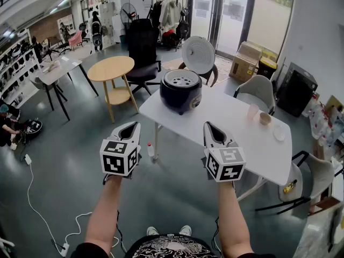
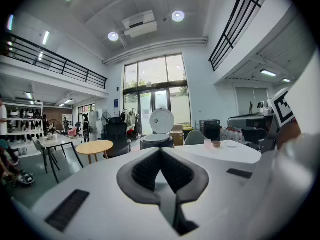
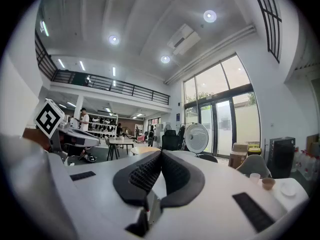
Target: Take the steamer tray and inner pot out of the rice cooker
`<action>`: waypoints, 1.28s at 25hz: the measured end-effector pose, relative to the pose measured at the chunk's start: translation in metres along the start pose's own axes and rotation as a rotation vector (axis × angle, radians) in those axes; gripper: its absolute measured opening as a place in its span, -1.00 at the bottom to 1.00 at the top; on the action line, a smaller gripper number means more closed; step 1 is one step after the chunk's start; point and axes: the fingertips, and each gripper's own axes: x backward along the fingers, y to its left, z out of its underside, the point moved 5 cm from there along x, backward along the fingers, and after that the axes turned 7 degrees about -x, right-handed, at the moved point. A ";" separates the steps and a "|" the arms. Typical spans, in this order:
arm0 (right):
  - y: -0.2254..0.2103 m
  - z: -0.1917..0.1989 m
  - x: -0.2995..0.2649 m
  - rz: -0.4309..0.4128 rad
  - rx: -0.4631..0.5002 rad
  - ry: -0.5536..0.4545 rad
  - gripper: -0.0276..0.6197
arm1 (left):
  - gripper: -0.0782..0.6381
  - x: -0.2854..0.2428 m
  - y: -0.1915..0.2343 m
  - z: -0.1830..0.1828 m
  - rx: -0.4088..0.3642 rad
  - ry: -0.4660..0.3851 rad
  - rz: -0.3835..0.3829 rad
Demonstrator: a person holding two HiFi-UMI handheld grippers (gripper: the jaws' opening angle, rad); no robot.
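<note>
Left tongs (image 1: 131, 126): jaws together, pads meeting, nothing between them. Right tongs (image 1: 210, 126): the same, closed and empty. You hold the two side by side, apart from each other and stretched out ahead of you over the floor, well short of the tabletop (image 1: 236, 130). This looks like a ready stance before the approach; nothing is touched yet.

The rice cooker (image 1: 180, 92) stands near the tabletop's far left end. Its lid (image 1: 198, 54) is swung up and back, which leaves the opening free from above. The steamer tray (image 1: 181, 80) sits in the mouth of the cooker, pale and perforated. The inner pot is presumably beneath it, but no view shows it. Neither item is out. The tray probably has to come first, since it covers the pot.

A cup (image 1: 252, 110) and a small bowl (image 1: 265, 118) stand on the tabletop's right half, well apart from the cooker and unlikely to interfere.

View notes:
- Only the head view shows the tray's holes and the gap between both tongs and the cooker.
- The left gripper view lines up almost straight on the cooker, just above its closed tips, so the tray is only a pale band.
- The right gripper view shows the raised lid, cup and bowl. The cooker's body is hidden behind the tongs' own housing.
</note>
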 end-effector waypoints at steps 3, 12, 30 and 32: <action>-0.001 0.001 -0.002 0.005 -0.011 -0.006 -0.87 | -0.74 -0.002 0.000 0.000 -0.005 -0.001 0.002; 0.003 0.005 0.000 0.001 -0.013 -0.010 -0.86 | -0.74 -0.001 0.000 0.006 0.012 -0.015 0.006; 0.002 0.005 0.002 0.001 -0.044 -0.003 -0.47 | -0.40 0.000 0.000 0.006 0.036 -0.025 -0.009; 0.001 0.004 0.002 -0.012 -0.060 -0.008 -0.36 | -0.33 -0.002 -0.001 0.005 0.042 -0.027 -0.006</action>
